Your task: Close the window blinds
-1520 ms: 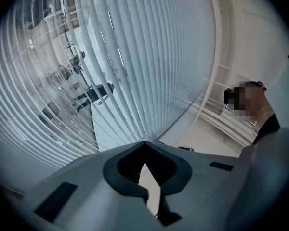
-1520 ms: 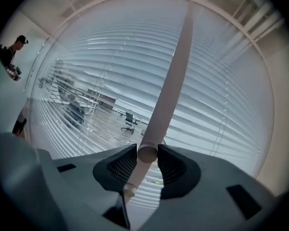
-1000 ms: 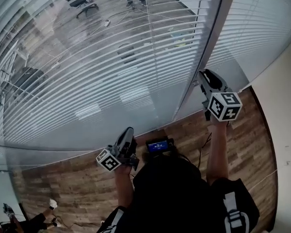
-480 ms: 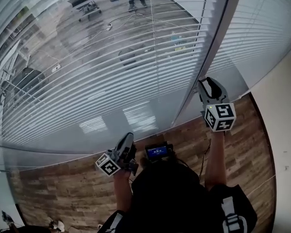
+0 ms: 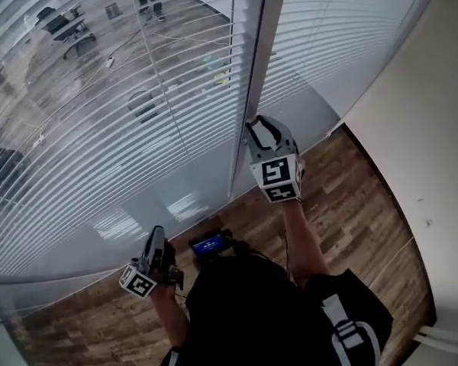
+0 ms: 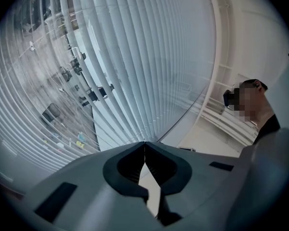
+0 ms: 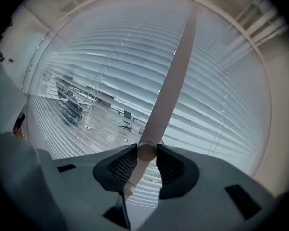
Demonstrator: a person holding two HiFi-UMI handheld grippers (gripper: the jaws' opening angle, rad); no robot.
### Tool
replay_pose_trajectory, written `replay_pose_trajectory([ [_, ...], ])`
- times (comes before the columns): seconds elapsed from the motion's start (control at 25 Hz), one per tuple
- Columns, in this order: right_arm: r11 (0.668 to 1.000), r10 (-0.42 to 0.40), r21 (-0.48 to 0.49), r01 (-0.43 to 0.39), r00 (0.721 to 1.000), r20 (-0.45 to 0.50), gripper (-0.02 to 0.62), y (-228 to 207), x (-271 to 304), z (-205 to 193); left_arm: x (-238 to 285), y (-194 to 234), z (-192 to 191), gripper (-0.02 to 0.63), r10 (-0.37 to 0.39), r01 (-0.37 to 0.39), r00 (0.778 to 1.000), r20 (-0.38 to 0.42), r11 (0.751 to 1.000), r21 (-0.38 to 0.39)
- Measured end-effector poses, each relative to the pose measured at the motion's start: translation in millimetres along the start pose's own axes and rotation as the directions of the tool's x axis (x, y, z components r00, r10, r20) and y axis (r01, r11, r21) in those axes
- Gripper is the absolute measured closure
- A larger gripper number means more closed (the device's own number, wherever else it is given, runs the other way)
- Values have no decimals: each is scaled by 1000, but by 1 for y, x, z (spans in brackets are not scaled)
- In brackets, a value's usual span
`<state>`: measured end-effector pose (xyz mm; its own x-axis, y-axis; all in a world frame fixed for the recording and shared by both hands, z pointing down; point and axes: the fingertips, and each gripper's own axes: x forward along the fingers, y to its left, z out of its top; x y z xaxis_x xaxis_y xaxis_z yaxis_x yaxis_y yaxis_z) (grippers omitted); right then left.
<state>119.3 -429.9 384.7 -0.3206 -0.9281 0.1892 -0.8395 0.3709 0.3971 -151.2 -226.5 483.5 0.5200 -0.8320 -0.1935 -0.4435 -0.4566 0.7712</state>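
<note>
White slatted blinds (image 5: 99, 128) hang over a glass wall; the left pane's slats are tilted so that the office beyond shows between them. Those of the right pane (image 5: 343, 44) look more closed. My right gripper (image 5: 261, 126) is held up at the pale mullion (image 5: 240, 166) between the panes. In the right gripper view its pads (image 7: 124, 165) are shut on the lower end of the pale round blind wand (image 7: 166, 88), which runs up and away in front of the slats. My left gripper (image 5: 154, 236) hangs low at the left, shut and empty, its tips (image 6: 144, 143) touching.
Wood-plank floor (image 5: 351, 219) runs along the foot of the glass. A beige wall (image 5: 420, 113) stands close on the right. A small device with a blue screen (image 5: 210, 244) sits at the person's chest. Office chairs (image 5: 65, 25) stand beyond the glass.
The right gripper has rolled about the wand, its marker cube showing other faces. The head view has swung, so both grippers and the mullion sit further left in the picture.
</note>
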Motion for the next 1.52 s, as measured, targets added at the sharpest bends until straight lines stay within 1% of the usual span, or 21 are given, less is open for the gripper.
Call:
replay_pose_trajectory([
  [0.12,992,33,118,-34,999,10,463,-1,-7,-9,1,1,-10,604,-17,17,1000,-9,1000,-10],
  [0.2,973,68,220,-74,997,31,465,-2,-7,-9,0,0,-7,604,-17,17,1000,-8,1000,-5],
  [0.32,931,104,344,-118,993,58,465,-12,-4,-4,8,-4,-1,604,-19,19,1000,-7,1000,-4],
  [0.4,889,134,432,-155,988,77,465,-14,-4,-5,7,-5,-2,604,-15,15,1000,-5,1000,-12],
  [0.56,770,188,595,-232,973,136,465,-15,-2,-10,5,-4,-1,604,-9,9,1000,-8,1000,-11],
  [0.64,734,198,631,-250,968,154,465,-16,-2,-11,6,-5,0,604,-9,9,1000,-7,1000,-9],
  [0.76,707,204,657,-261,965,164,465,-16,0,-11,5,-5,0,604,-6,6,1000,-3,1000,-12],
  [0.8,692,207,671,-266,964,169,465,-15,0,-11,4,-5,-1,604,-4,4,1000,-3,1000,-14],
  [0.88,643,218,711,-285,958,187,465,-15,0,-13,3,-5,-1,604,-3,3,1000,-2,1000,-16],
  [1.0,546,238,769,-332,942,237,463,-14,2,-11,3,-5,0,604,-4,4,1000,0,1000,-13],
  [1.04,535,241,771,-345,937,252,463,-13,2,-10,4,-5,-1,604,-4,4,1000,-2,1000,-14],
  [1.08,551,239,758,-350,936,258,463,-13,0,-10,4,-5,-2,604,-4,4,1000,-6,1000,-15],
  [1.12,601,232,723,-339,940,249,462,-12,-3,-10,4,-4,-4,604,-3,3,1000,-9,1000,-17],
  [1.16,680,216,664,-311,950,224,462,-11,-5,-10,4,-4,-4,604,-1,1,1000,-12,1000,-17],
  [1.2,772,191,577,-266,963,189,462,-11,-7,-10,3,-4,-5,604,0,-1,1000,-13,1000,-16],
  [1.24,860,160,464,-213,975,152,454,-10,-9,-8,4,-4,-4,604,1,-2,1000,-13,1000,-14],
  [1.28,926,128,340,-162,984,121,453,-8,-10,-5,4,-4,-3,604,1,-1,1000,-13,1000,-11],
  [1.32,968,98,220,-118,990,97,453,-6,-11,-2,5,-4,-3,604,0,0,1000,-15,1000,-10],
  [1.36,990,71,117,-80,994,78,453,-5,-11,0,7,-5,-4,604,-3,3,1000,-19,1000,-10],
  [1.4,998,45,32,-47,997,63,453,-5,-11,2,9,-5,-5,604,-7,6,1000,-23,1000,-12],
  [1.52,990,-22,-142,26,999,30,454,-8,-9,3,14,-8,-7,604,-17,16,999,-32,1000,-15],
])
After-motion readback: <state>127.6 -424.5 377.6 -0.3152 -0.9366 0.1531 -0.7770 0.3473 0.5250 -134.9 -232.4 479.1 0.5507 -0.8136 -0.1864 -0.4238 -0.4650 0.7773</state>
